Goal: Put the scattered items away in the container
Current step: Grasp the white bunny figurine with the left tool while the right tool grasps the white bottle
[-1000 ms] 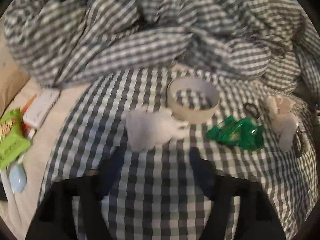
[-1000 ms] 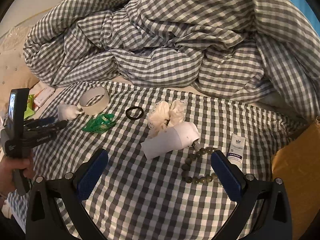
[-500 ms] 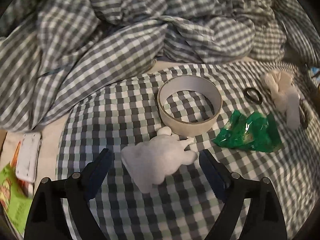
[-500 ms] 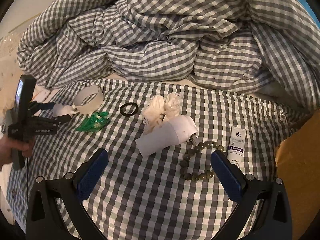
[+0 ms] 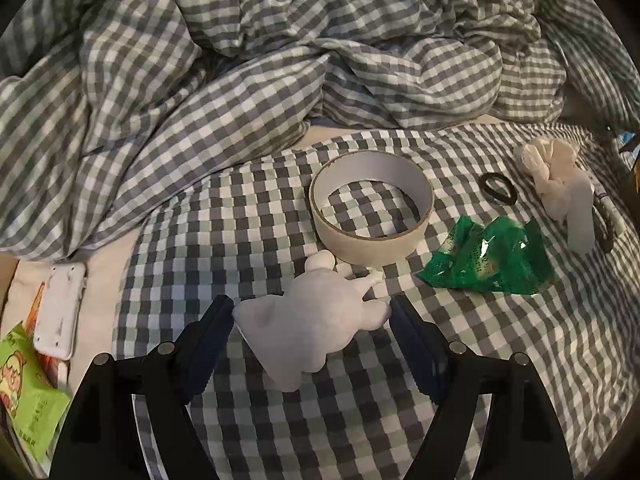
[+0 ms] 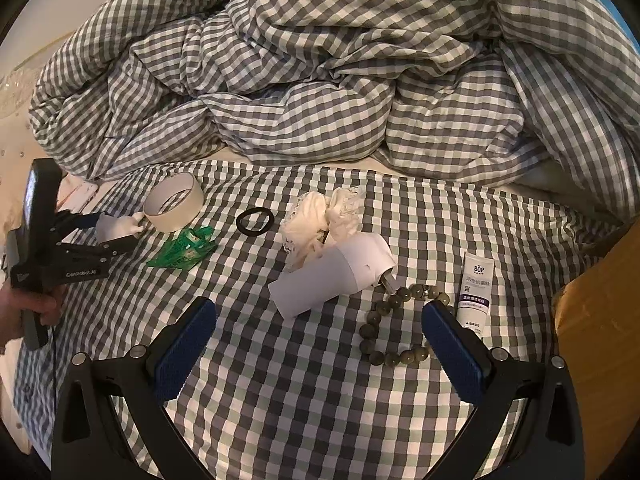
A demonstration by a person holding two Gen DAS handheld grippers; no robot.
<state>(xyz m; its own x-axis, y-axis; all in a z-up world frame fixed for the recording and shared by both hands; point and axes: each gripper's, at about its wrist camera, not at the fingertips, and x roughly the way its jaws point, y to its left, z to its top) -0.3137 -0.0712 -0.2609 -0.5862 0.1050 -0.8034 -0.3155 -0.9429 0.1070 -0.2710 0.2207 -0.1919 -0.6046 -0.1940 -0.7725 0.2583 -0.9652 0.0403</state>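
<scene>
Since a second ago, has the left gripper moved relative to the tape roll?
Yes. In the right wrist view the left gripper has closed in on the tape roll, and its jaws, just closing, now flank the white plush toy.

Both views dim, warm indoor light, no hard shadows. Left wrist view darker, with heavy vignette in the black corners; the crumpled checked duvet (image 5: pixel 248 80) is slightly soft at the top, sharp in the centre. Small glare spots on the green wrapper (image 5: pixel 486 258). Right wrist view brighter, light strongest at upper left; blue tint in the upper right corner. Strong fisheye bending at the edges in both. No motion blur.
</scene>
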